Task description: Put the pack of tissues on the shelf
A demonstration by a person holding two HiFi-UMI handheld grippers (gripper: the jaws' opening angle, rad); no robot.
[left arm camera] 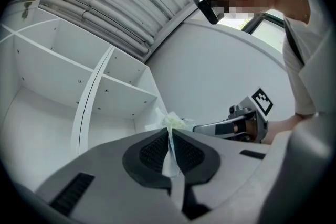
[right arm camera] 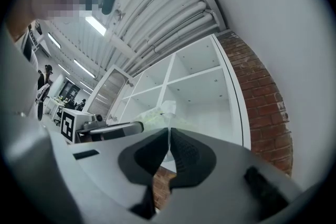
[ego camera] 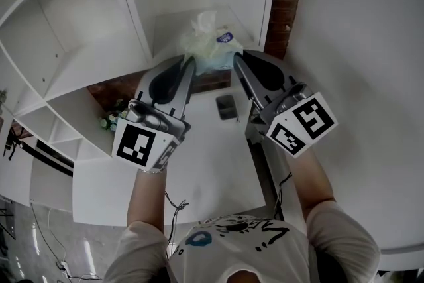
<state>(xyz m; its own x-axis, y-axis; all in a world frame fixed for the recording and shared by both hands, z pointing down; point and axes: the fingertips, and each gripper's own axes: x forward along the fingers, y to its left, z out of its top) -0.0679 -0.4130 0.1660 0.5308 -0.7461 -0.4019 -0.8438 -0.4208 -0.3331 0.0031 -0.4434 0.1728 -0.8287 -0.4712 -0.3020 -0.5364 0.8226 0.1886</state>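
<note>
Left gripper (left arm camera: 170, 150) and right gripper (right arm camera: 169, 145) each pinch one side edge of the pack of tissues (ego camera: 211, 48).
Both pairs of jaws are clamped on the thin wrapper. The pale green pack hangs between them before an open compartment of the white shelf unit (ego camera: 165, 26), with a tissue poking from its top. Its blue oval label (ego camera: 224, 38) is too small to read. Below it, a dark rectangular object (ego camera: 226, 107) lies on a white surface (ego camera: 212, 162).
</note>
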